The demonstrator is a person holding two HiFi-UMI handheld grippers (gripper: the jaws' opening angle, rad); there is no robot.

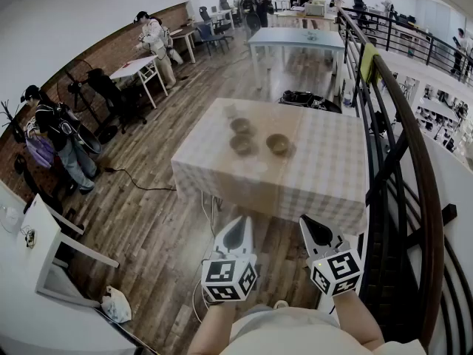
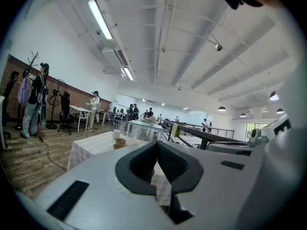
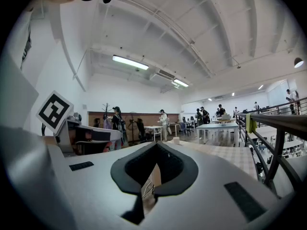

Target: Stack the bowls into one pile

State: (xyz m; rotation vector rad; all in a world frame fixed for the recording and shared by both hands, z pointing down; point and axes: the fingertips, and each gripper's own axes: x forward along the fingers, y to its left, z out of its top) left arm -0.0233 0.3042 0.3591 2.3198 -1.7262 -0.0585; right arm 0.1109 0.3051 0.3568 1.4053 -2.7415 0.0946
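Observation:
Three brown bowls stand apart on the checked tablecloth: one at the back [image 1: 240, 126], one in front of it [image 1: 241, 145] and one to the right [image 1: 278, 144]. In the left gripper view the bowls [image 2: 120, 141] show small and far off. Both grippers hang low in front of the table's near edge, well short of the bowls. My left gripper [image 1: 241, 222] [image 2: 157, 143] is shut with nothing in it. My right gripper [image 1: 307, 222] [image 3: 157, 145] is likewise shut and empty.
A small white cup [image 1: 230, 111] [image 2: 116, 134] [image 3: 176, 140] stands behind the bowls. The table [image 1: 325, 176] sits beside a dark railing [image 1: 403, 124] on the right. A cable [image 1: 140, 186] runs across the wooden floor at left. People and other tables are farther back.

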